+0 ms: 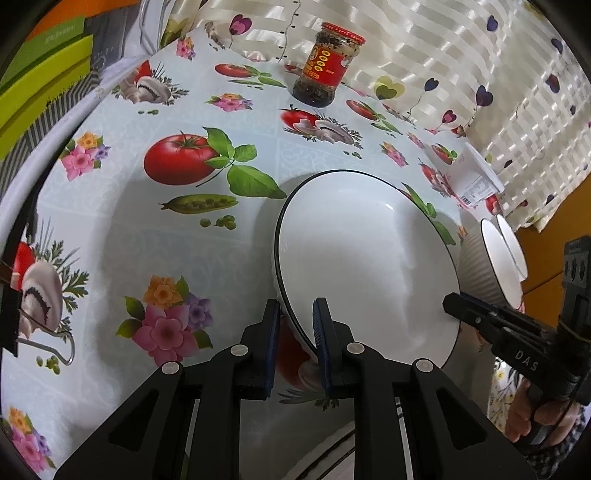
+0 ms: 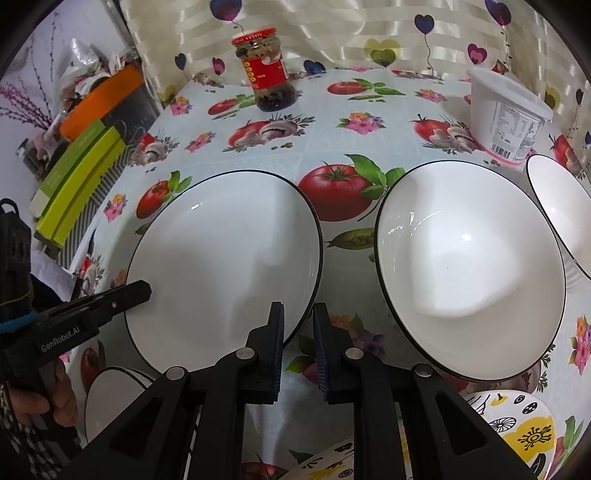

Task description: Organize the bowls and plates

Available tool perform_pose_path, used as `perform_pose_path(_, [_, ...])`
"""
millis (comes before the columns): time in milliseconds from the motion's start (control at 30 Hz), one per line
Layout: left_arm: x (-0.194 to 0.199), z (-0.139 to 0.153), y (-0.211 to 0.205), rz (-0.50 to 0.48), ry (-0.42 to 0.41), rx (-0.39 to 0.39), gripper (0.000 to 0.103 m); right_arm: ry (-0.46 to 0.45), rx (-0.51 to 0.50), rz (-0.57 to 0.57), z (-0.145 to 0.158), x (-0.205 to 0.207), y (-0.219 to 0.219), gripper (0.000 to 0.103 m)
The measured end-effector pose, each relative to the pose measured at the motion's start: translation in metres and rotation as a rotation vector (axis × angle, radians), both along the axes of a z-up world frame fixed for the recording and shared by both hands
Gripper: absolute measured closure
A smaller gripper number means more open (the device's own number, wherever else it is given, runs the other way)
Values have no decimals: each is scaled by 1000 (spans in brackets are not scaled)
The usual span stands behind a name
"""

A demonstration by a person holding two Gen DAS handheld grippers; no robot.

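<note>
Left gripper (image 1: 295, 310) sits low centre in the left wrist view, jaws open by a narrow gap w/ the near rim of a white black-rimmed plate (image 1: 365, 266) running between the blue pads; whether the pads actually press the rim can't be told. That plate fills the centre-right of the frame on the worktop (image 1: 122, 236), which wears a tomato/flower/mushroom print cloth. At the right edge of the same view the right gripper (image 1: 448, 301) pokes its tip in at the plate's far rim, beside two ribbed white bowls (image 1: 480, 266) standing close together. In the right wrist view the right gripper (image 2: 298, 317) is bottom centre, jaws open a little, the plate's (image 2: 225, 258) right rim at the left pad & the gap over bare cloth, nothing gripped. The left gripper (image 2: 144, 286) enters from the left edge, tip at the plate's left rim. Right of centre a deep white bowl (image 2: 469, 269) w/ black rim sits just beside the plate, apart from it, a second similar bowl (image 2: 561, 214) at the right edge, partly behind it. A yellow patterned dish (image 2: 524, 428) shows bottom right, a small white dish (image 2: 110, 398) bottom left. Upper centre: sauce jar (image 2: 267, 70) w/ red lid; upper right: white tub (image 2: 506, 118); curtain (image 2: 332, 33) w/ hearts behind; green boxes (image 2: 77, 181) at left.
</note>
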State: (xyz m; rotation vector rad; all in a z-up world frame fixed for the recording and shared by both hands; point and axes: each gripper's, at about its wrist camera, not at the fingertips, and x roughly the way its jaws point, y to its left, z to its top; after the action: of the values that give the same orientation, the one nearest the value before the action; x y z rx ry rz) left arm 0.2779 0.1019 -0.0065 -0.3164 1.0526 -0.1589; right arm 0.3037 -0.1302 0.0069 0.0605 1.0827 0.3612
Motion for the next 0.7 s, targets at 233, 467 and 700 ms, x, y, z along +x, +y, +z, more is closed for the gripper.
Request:
perform_pose_path(233, [-2,4,4,18,-13,13,84,-55,-40,27,7,-6,7,91])
perform_pose_path(467, [-3,5,8,29,-12,10,84,-44,-9,22,9,-2,5,95])
perform_pose_path(700, [-1,0,10,36,-1,-4,84,-14,11,-4,9,3,4,95])
